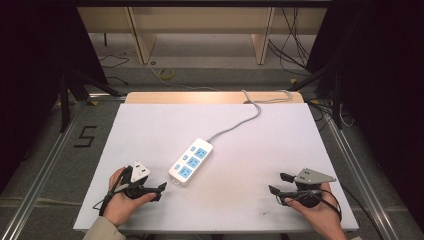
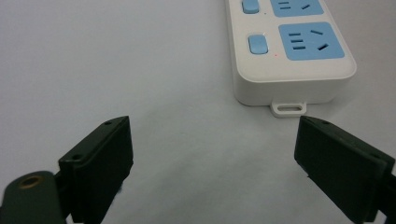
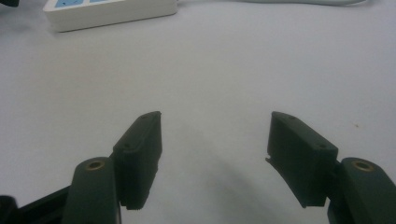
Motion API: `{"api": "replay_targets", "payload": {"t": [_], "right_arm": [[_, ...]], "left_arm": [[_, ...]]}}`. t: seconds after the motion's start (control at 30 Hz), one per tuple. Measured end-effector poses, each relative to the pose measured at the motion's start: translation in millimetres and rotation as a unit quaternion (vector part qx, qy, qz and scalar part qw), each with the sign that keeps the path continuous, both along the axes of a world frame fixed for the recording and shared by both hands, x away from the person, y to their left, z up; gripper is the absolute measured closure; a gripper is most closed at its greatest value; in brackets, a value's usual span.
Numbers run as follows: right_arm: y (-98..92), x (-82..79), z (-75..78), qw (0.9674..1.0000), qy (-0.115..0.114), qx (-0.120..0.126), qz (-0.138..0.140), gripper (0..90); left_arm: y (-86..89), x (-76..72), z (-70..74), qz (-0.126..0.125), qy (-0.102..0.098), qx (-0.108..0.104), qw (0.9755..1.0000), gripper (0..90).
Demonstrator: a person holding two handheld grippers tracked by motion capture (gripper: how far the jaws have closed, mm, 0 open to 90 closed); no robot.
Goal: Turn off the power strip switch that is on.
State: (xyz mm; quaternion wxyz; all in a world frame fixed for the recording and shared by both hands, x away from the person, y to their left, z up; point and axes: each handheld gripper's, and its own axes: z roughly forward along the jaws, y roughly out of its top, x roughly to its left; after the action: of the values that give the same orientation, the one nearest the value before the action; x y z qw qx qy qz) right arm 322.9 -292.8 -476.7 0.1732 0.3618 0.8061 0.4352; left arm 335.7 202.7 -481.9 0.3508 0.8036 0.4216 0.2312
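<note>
White power strip (image 1: pixel 191 161) with blue sockets near mid-worktop (image 1: pixel 150 125), grey cable (image 1: pixel 240 122) trailing far right. Left hand-held gripper (image 1: pixel 161 190) wide open, empty, just near-left of strip. Right hand-held gripper (image 1: pixel 279 183) wide open, empty, near right, well apart.

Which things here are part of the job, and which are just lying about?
Likely in play:
power strip on the white table, its grey cord
left tool, open, nearest the strip
right tool, open

Lying about:
yellow cable coil on the floor
floor marking "5"
</note>
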Motion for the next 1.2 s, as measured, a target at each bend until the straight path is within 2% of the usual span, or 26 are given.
{"api": "replay_targets", "payload": {"t": [0.2,0.3,0.4,0.5,0.53,0.57,0.6,0.63,0.67,0.8,1.2], "right_arm": [[-0.6,-0.7,0.4,1.0000,-0.002,0.000,0.000,36.2],[0.4,-0.9,0.6,1.0000,-0.002,-0.001,-0.001,36.2],[0.8,-0.8,0.5,1.0000,-0.001,-0.001,0.000,36.2],[0.3,-0.4,0.1,1.0000,-0.002,-0.001,0.001,36.3],[0.0,-0.3,0.2,1.0000,-0.002,-0.002,0.001,36.2],[0.0,-0.3,0.2,1.0000,-0.002,-0.002,0.001,36.2],[-0.1,-0.2,0.2,1.0000,-0.001,-0.002,0.001,36.2],[-0.1,-0.2,0.1,1.0000,-0.001,-0.002,0.001,36.2],[-0.1,-0.2,0.1,1.0000,-0.001,-0.002,0.001,36.2],[0.7,-0.7,0.2,1.0000,-0.001,-0.002,0.001,36.1],[0.9,-0.6,0.1,1.0000,0.000,-0.002,0.001,36.0]], "left_arm": [[2.6,-1.2,1.5,-0.003,-0.002,0.000,1.0000,17.5],[5.1,-3.0,5.2,-0.009,-0.008,0.007,0.9999,25.8],[7.8,-3.7,8.9,0.000,-0.017,0.016,0.9997,39.8],[9.5,-4.3,10.8,-0.004,-0.020,0.027,0.9994,65.6],[9.7,-4.8,12.7,-0.008,-0.021,0.038,0.9990,72.2],[9.7,-4.8,12.7,-0.008,-0.021,0.038,0.9990,77.0],[9.5,-4.9,13.9,-0.004,-0.019,0.045,0.9988,77.0],[9.4,-5.0,15.0,0.002,-0.015,0.048,0.9988,85.1],[9.4,-5.0,15.0,0.002,-0.015,0.048,0.9988,87.7],[11.1,-4.5,18.1,0.017,-0.005,0.033,0.9993,89.6],[8.8,-3.4,22.7,0.023,0.007,0.030,0.9993,89.8]]}}
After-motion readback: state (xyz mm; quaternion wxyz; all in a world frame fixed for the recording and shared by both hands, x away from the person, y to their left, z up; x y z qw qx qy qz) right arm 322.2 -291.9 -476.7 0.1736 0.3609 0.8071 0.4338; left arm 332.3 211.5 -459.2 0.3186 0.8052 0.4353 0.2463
